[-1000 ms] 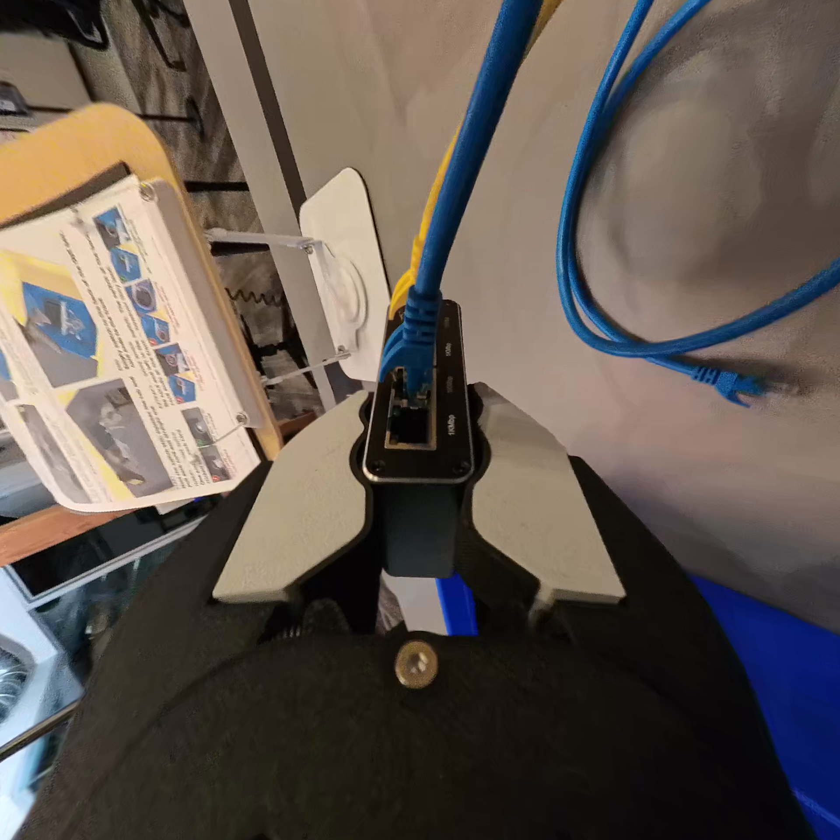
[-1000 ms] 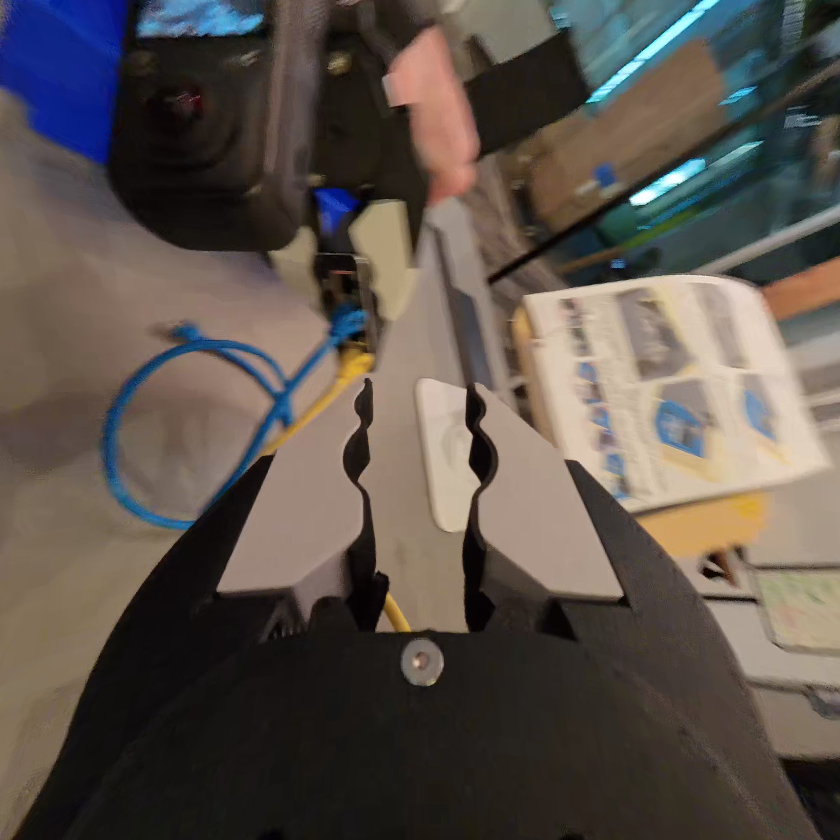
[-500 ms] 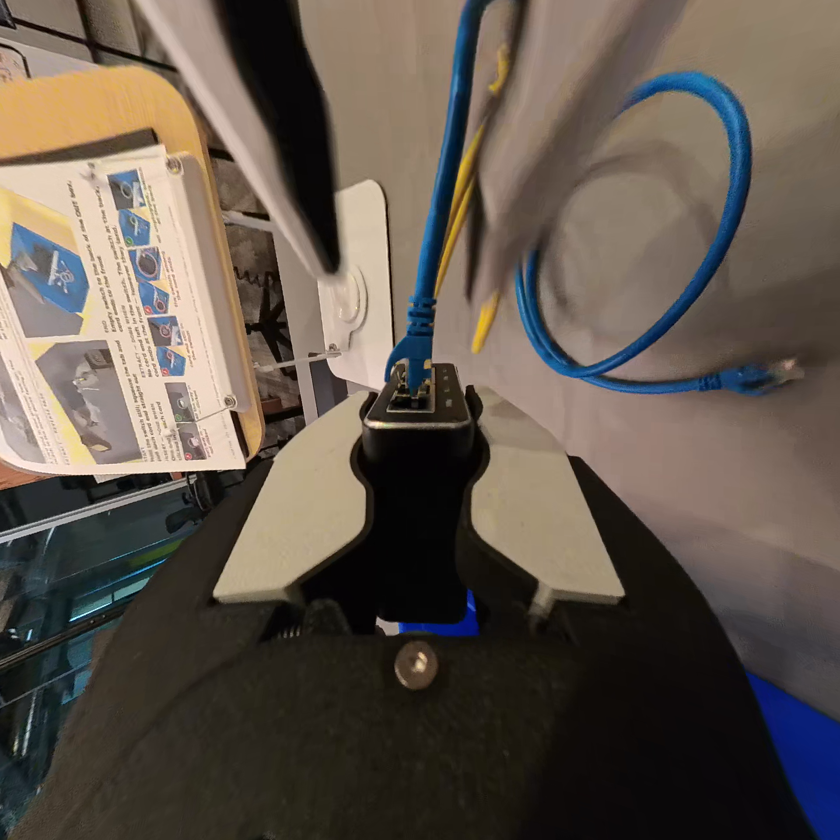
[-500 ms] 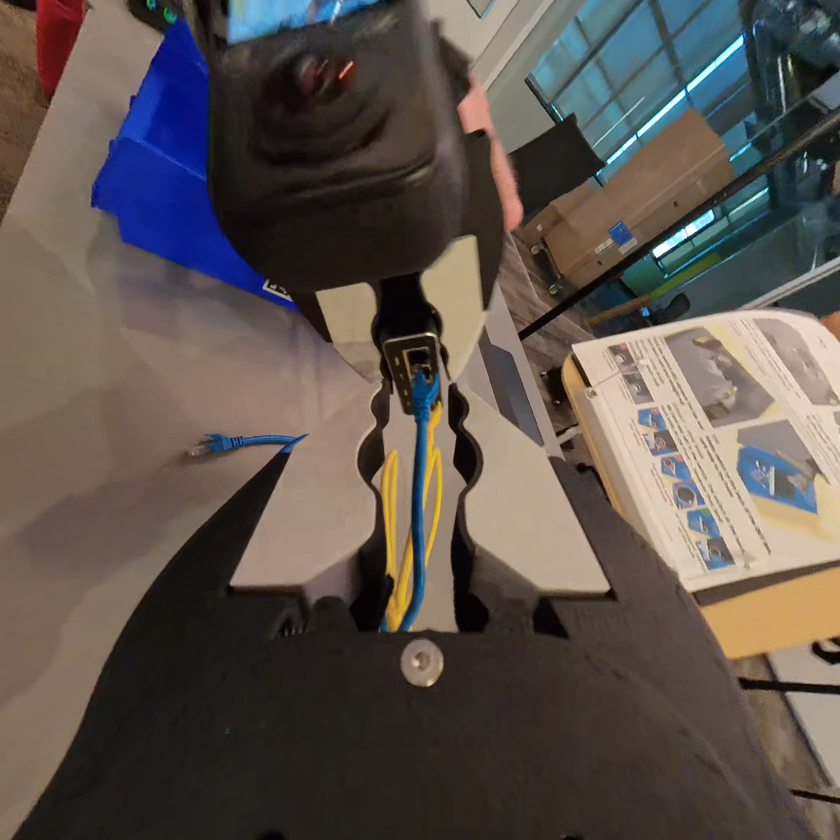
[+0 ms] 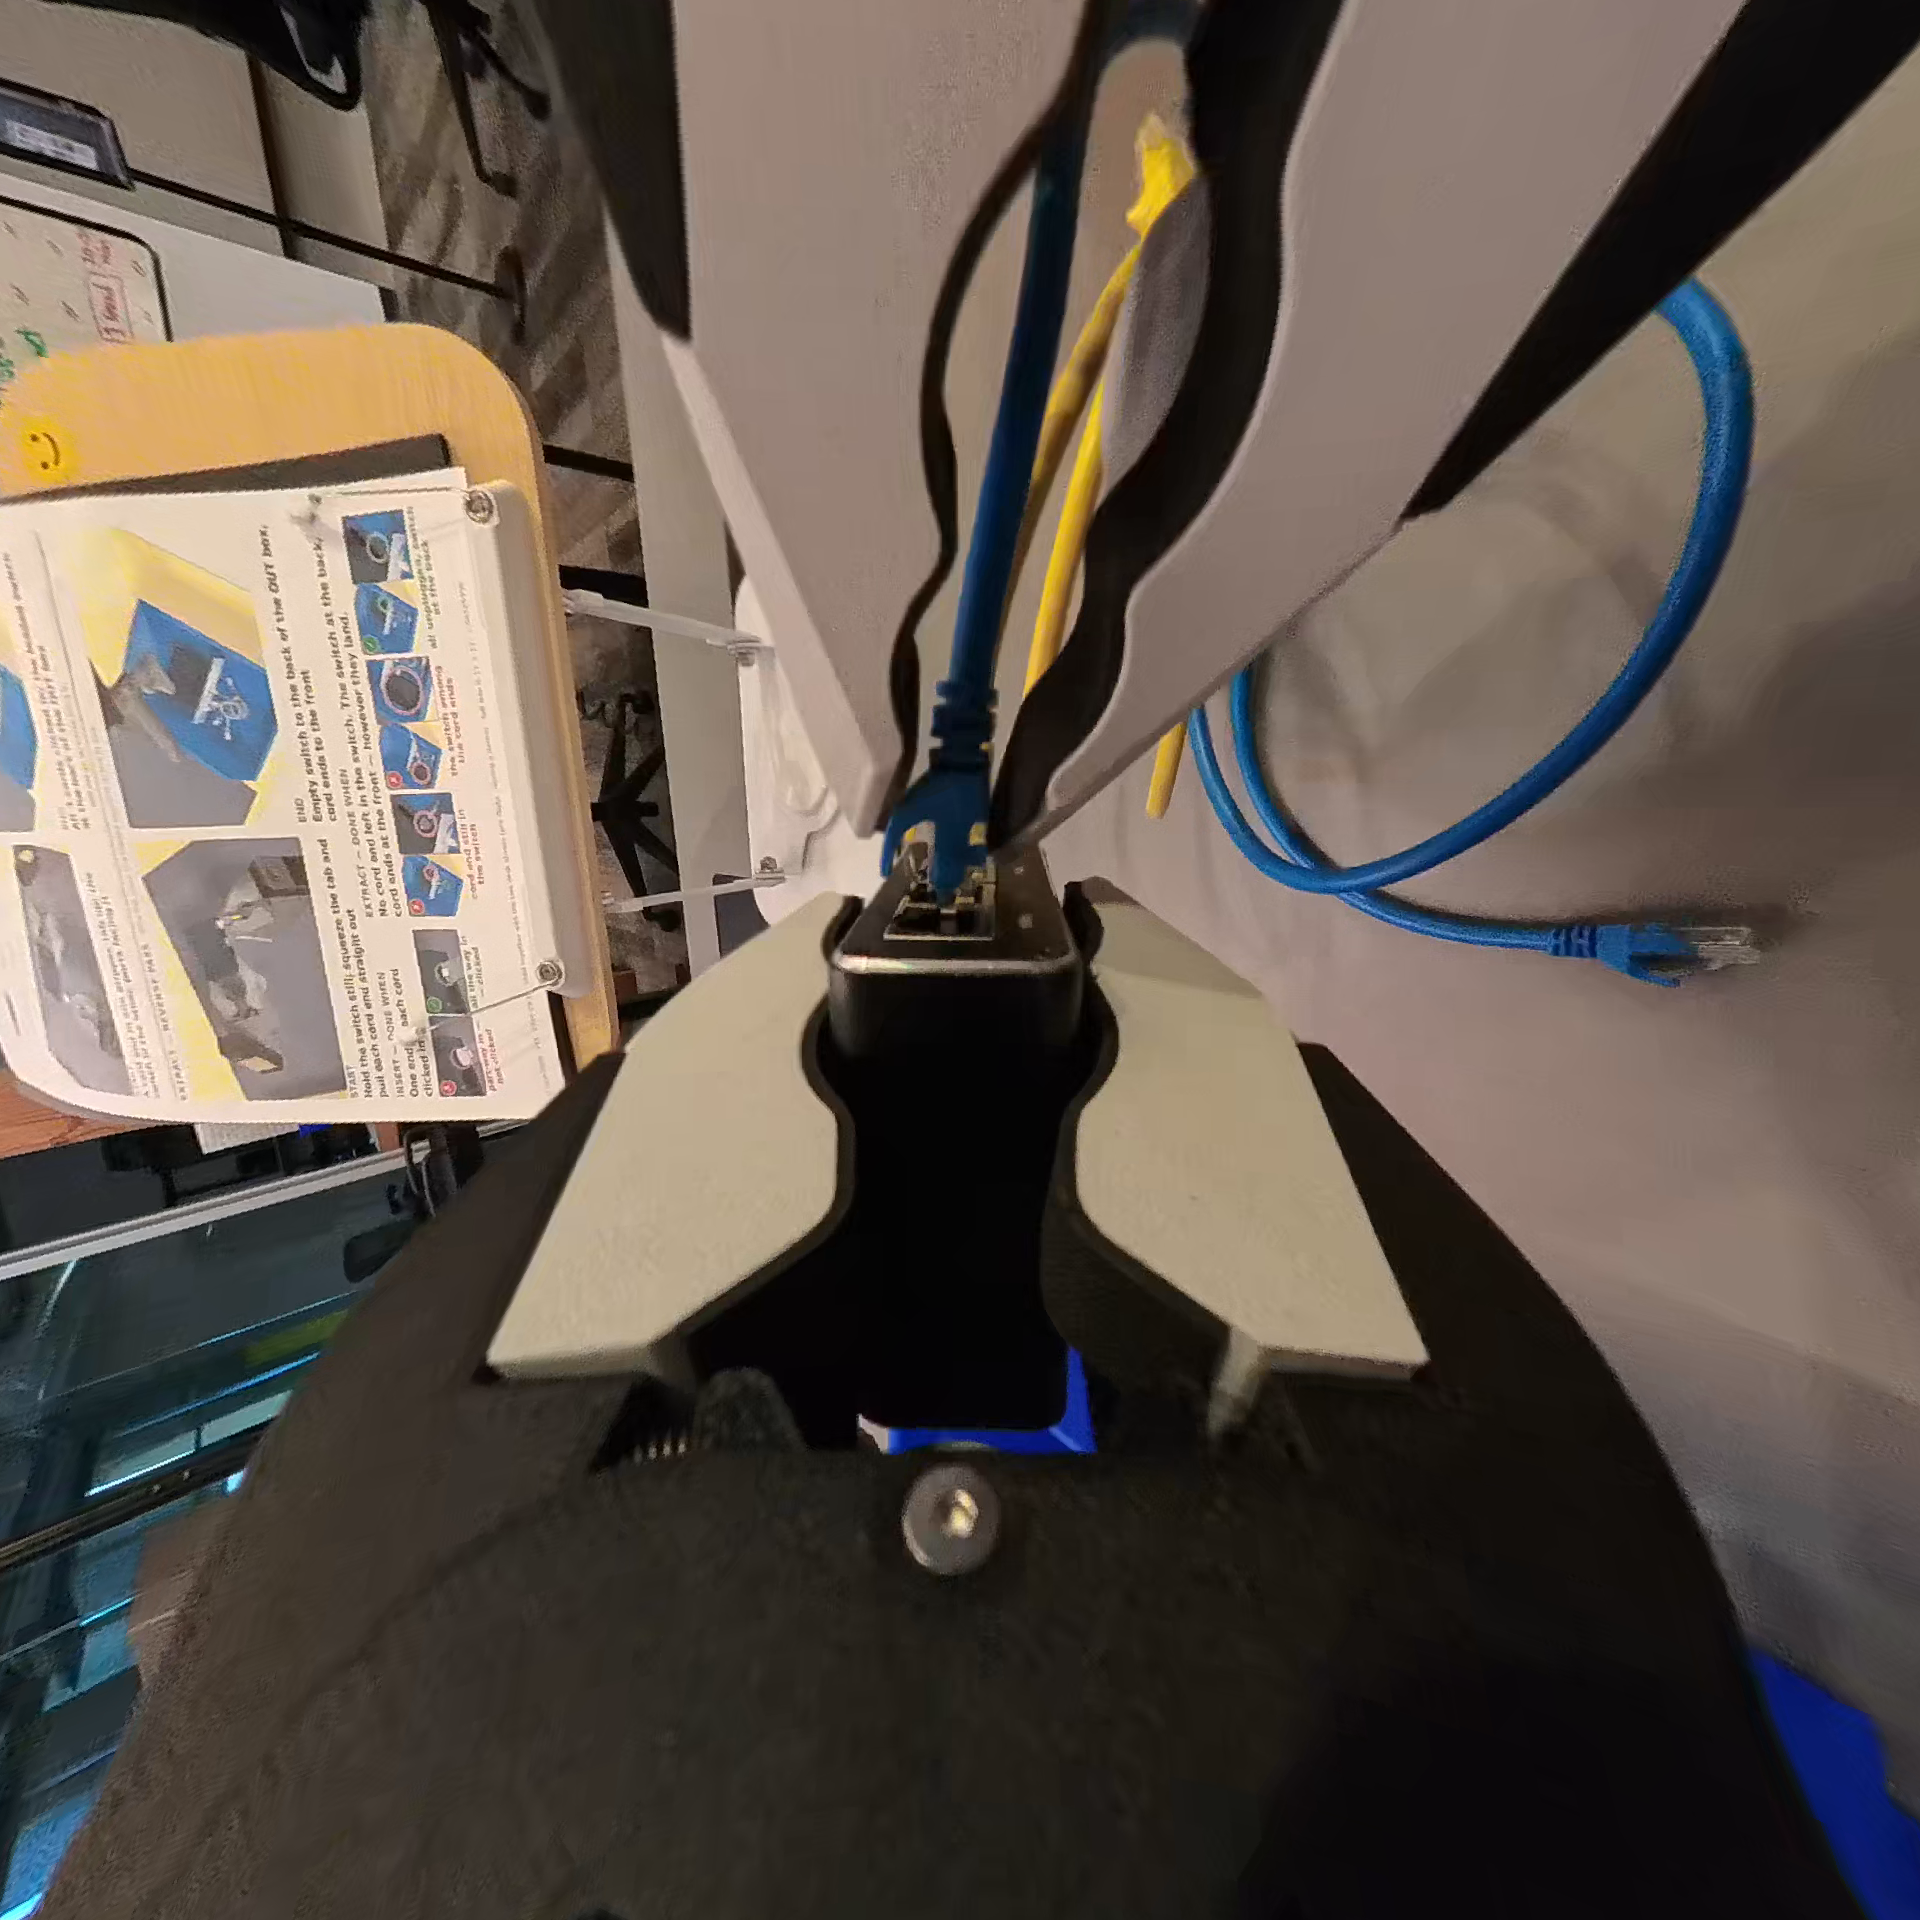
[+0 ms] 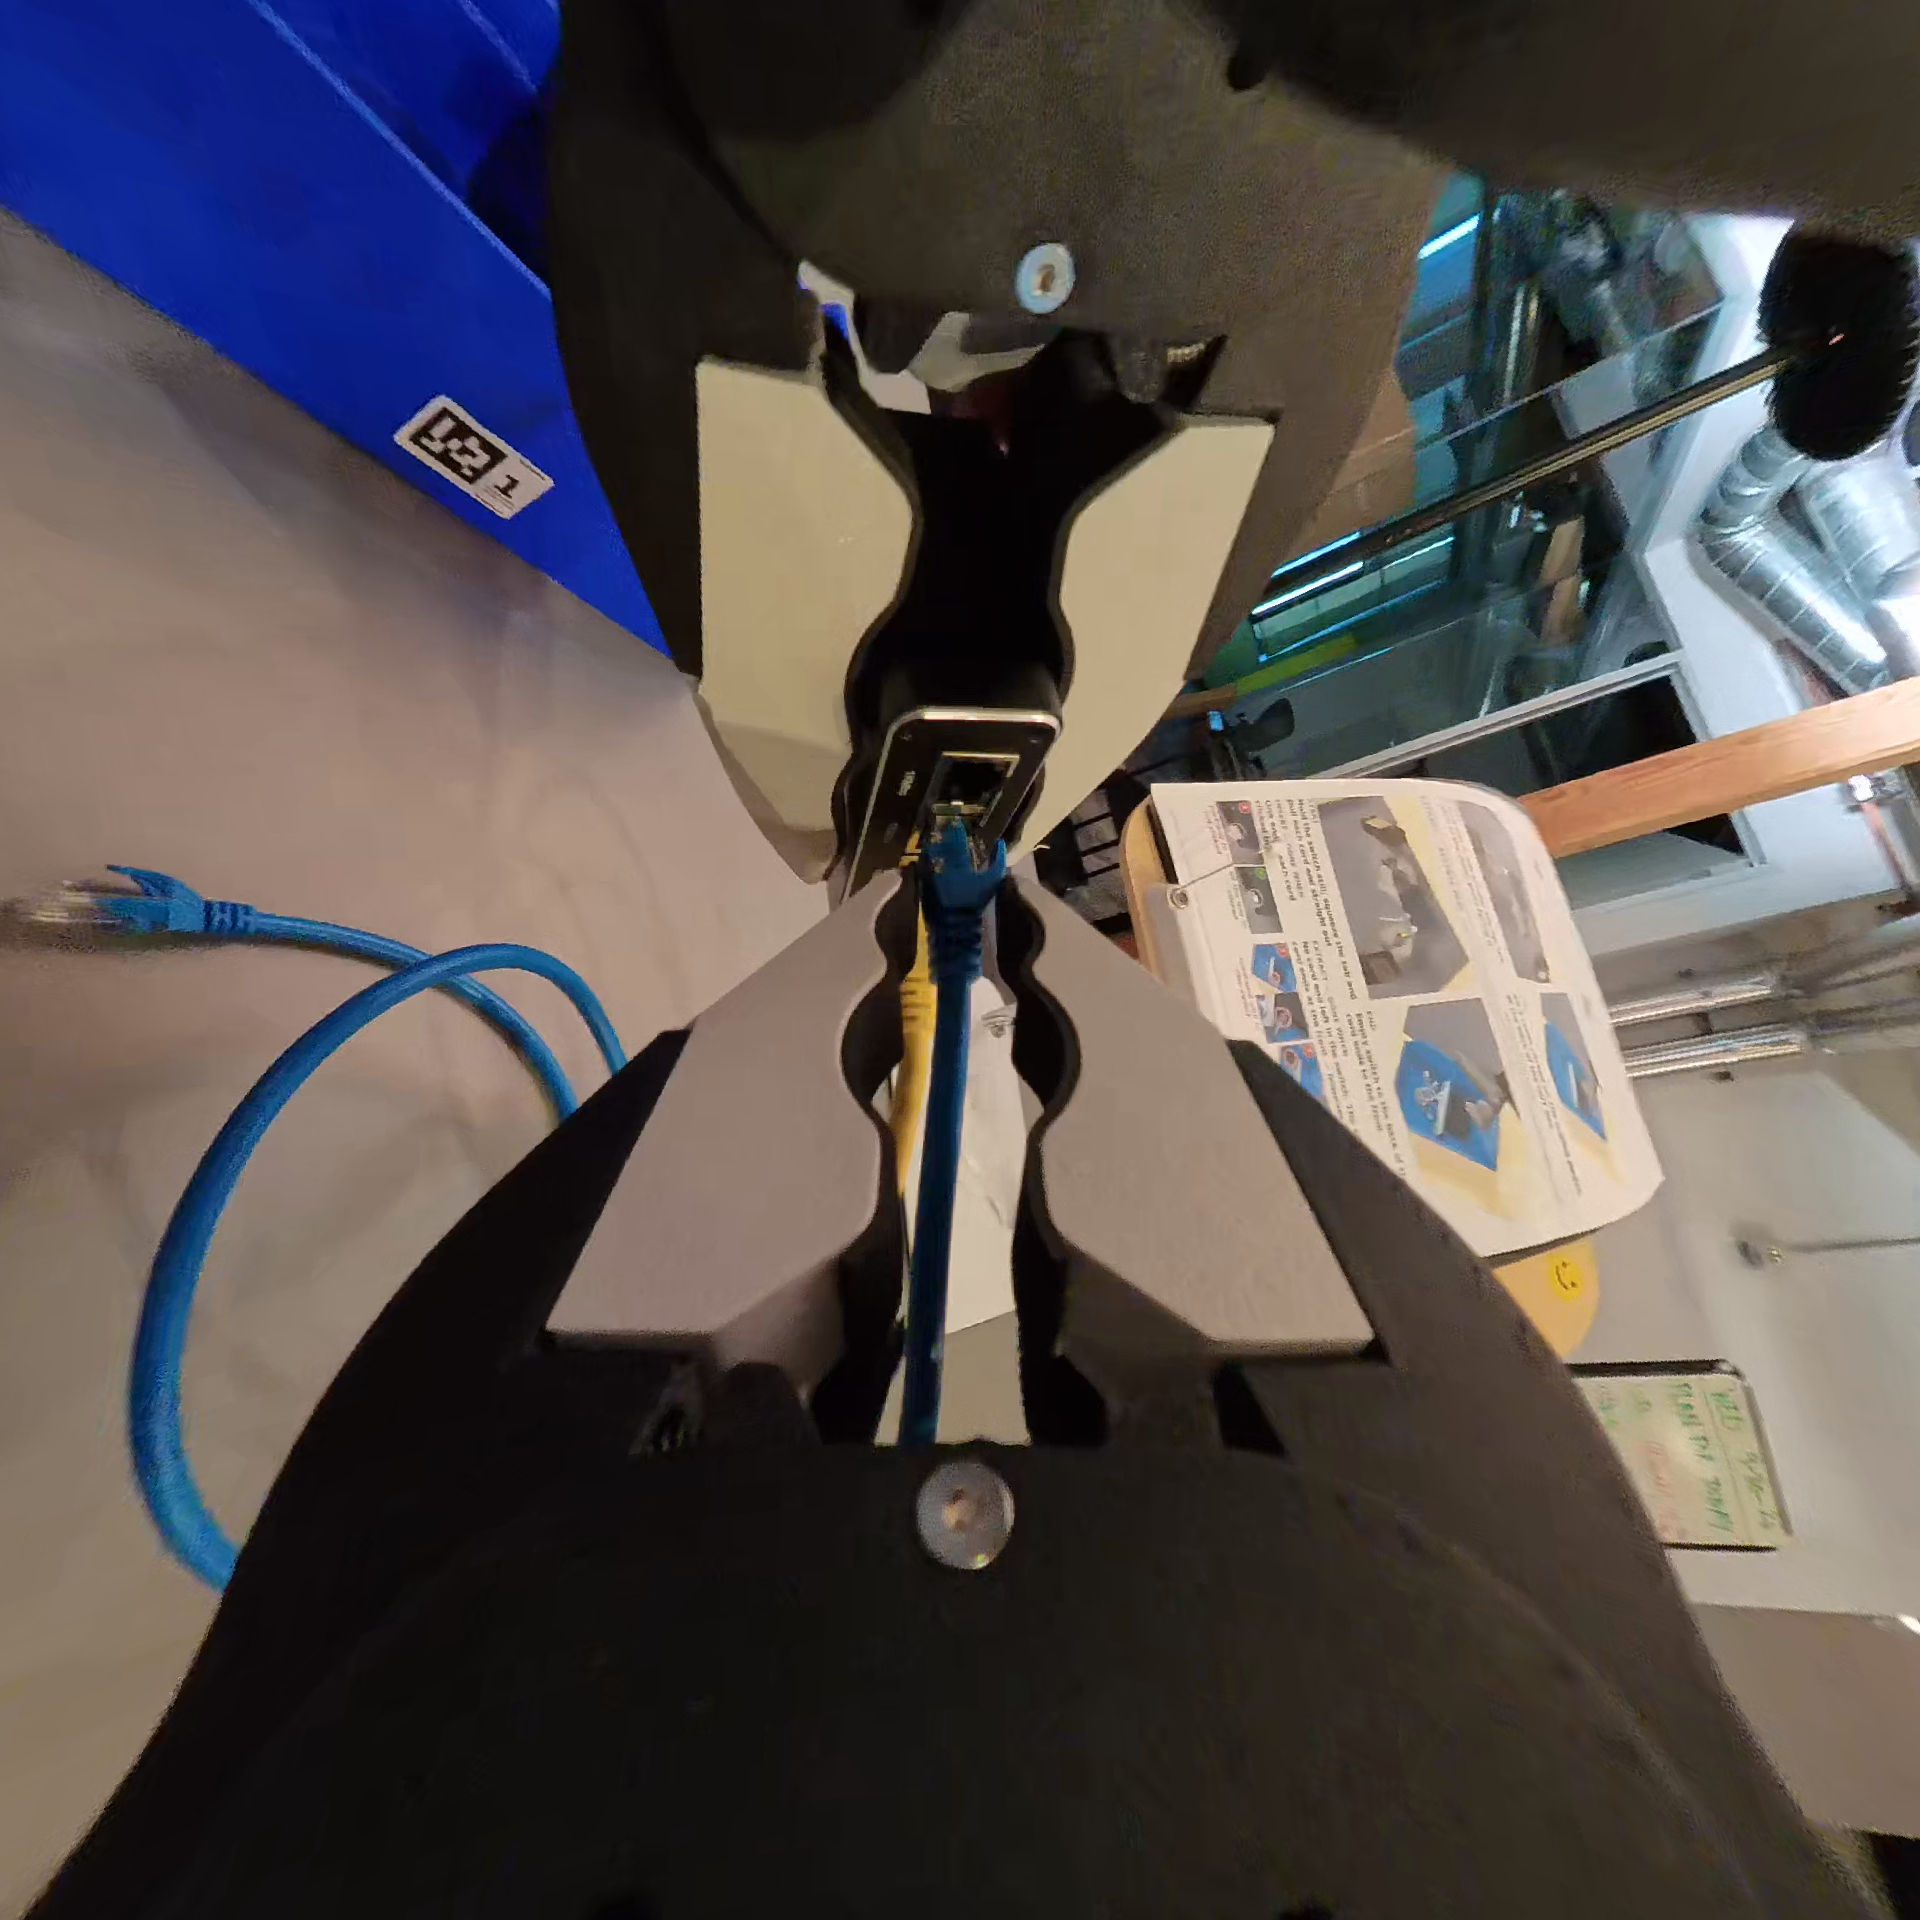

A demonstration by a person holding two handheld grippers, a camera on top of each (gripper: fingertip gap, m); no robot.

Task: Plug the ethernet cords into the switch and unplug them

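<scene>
On the far left of the left wrist view, a printed sheet with small pictures (image 5: 260, 800) stands on a wooden board (image 5: 312, 384). In the middle, the left gripper (image 5: 961, 966) squeezes the black switch (image 5: 956, 1091) tight between its two pale fingers (image 5: 675, 1174), with the ports facing away from it. A dark blue cord (image 5: 971, 686) is plugged into the switch, and a yellow cord (image 5: 1070, 509) runs right beside it. The right gripper (image 5: 951, 831) comes from the other side, nose to nose with the switch; its fingers sit on both sides of the blue plug (image 5: 940, 810) with gaps between — loose, not pinching. To the right, a second blue cord (image 5: 1621, 686) curls on the grey table (image 5: 1662, 1195), and its plug end (image 5: 1652, 951) lies free. In the right wrist view, that loose plug lies at the far left near a blue bin (image 6: 260, 208), and the blue and yellow cords run up between the right gripper's fingers into the switch — the picture sheet is at the right.
</scene>
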